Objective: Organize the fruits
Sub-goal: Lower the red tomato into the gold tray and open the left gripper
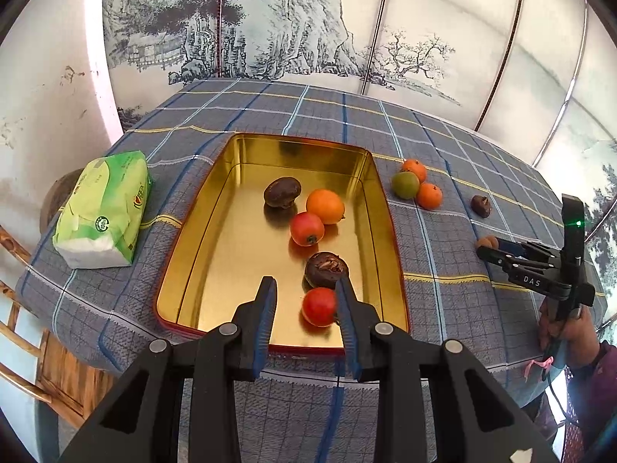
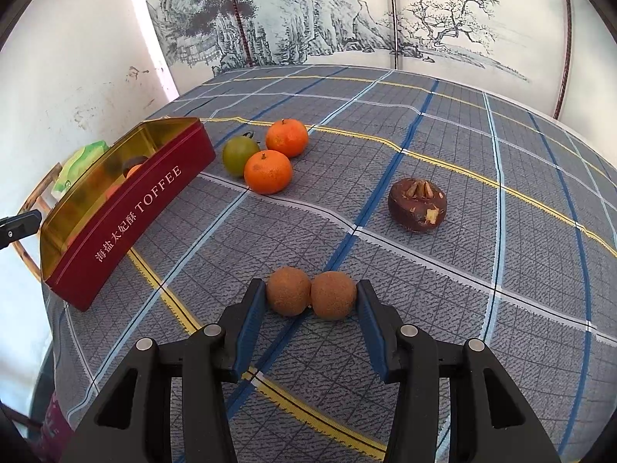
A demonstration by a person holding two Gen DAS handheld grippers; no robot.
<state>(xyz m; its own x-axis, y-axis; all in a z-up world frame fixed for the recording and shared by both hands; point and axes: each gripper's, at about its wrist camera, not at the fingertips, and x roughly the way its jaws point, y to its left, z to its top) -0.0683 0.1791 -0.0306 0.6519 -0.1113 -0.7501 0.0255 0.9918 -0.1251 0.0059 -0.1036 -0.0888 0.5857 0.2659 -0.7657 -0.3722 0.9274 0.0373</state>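
Observation:
A gold-lined red tin holds several fruits: two red ones, an orange and two dark brown ones. My left gripper is open above the tin's near end, the near red fruit beside its right finger. My right gripper is open around two joined brown round fruits on the cloth. Two oranges and a green fruit lie near the tin. A dark brown fruit lies to the right.
A green tissue pack lies left of the tin. The round table wears a grey plaid cloth. A wooden chair stands at the left edge. A painted screen stands behind.

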